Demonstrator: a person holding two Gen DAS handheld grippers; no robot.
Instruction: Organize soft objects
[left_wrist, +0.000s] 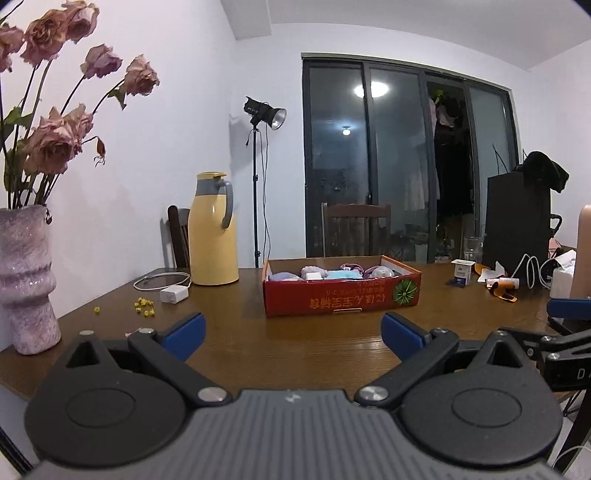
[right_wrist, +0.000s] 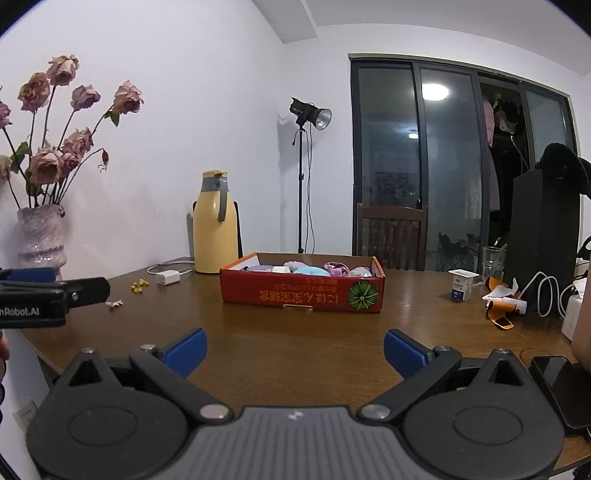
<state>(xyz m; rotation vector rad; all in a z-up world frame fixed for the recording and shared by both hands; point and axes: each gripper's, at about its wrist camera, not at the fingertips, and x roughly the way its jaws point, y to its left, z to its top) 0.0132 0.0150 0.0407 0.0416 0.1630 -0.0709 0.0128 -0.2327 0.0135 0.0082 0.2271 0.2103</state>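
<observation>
A red cardboard box (left_wrist: 341, 295) (right_wrist: 303, 291) sits mid-table, filled with several soft pastel items: a light blue one (left_wrist: 343, 275) (right_wrist: 312, 270), a purple one (left_wrist: 282, 276) and a pink striped one (right_wrist: 336, 266). My left gripper (left_wrist: 293, 334) hovers open over the near table, well short of the box, nothing between its blue fingertips. My right gripper (right_wrist: 295, 350) is likewise open and empty, a similar distance back. Each gripper shows at the edge of the other's view: the right one (left_wrist: 565, 332) and the left one (right_wrist: 55, 291).
A yellow thermos jug (left_wrist: 214, 229) (right_wrist: 216, 223), white charger (left_wrist: 173, 294), yellow bits (left_wrist: 144, 306) and a vase of dried roses (left_wrist: 27, 277) stand on the left. A yogurt cup (right_wrist: 461, 284), glass (right_wrist: 493, 264), cables, tube (right_wrist: 506, 306) and black phone (right_wrist: 561, 391) crowd the right.
</observation>
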